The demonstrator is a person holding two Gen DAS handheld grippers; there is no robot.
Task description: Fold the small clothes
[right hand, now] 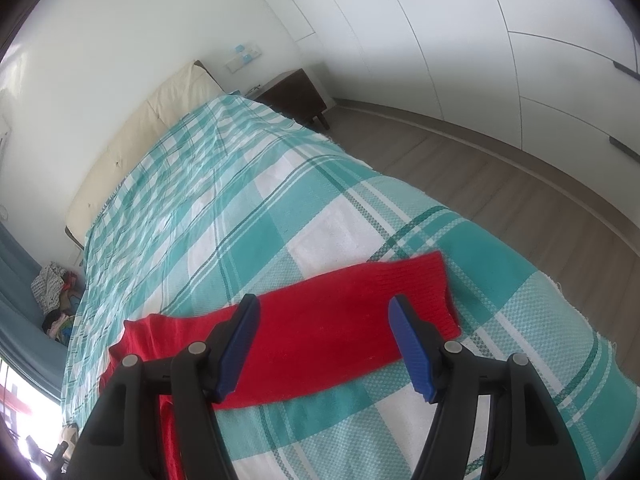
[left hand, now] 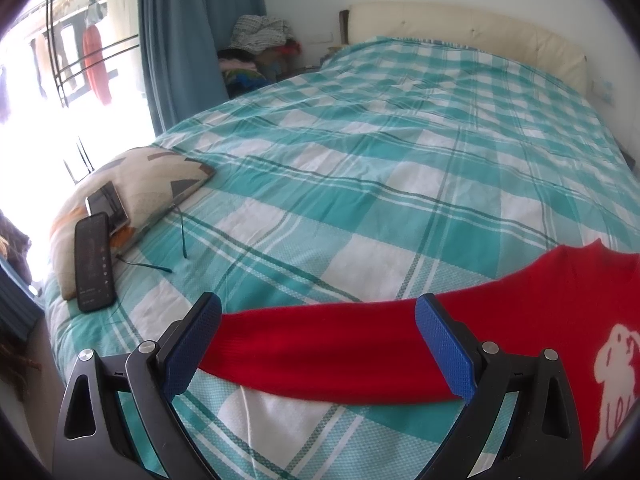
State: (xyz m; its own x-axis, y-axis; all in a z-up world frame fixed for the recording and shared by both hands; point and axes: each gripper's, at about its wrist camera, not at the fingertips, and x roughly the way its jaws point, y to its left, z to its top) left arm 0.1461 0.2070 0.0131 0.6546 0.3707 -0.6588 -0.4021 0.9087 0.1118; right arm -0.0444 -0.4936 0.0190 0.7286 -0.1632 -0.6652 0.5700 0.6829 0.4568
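A small red sweater (left hand: 540, 312) with a white animal print lies flat on the teal checked bedspread (left hand: 360, 152). Its left sleeve (left hand: 320, 348) stretches out between the blue pads of my left gripper (left hand: 318, 344), which is open just above it. In the right wrist view the other sleeve (right hand: 352, 320) lies spread toward the bed's right edge, and my right gripper (right hand: 324, 344) is open over it, holding nothing.
A patterned cushion (left hand: 132, 200) with two phones (left hand: 94, 264) and a thin cable lies at the bed's left edge. A cream headboard (left hand: 480, 36) is at the far end. A dark nightstand (right hand: 296, 96), wooden floor (right hand: 520, 200) and white wardrobes lie right of the bed.
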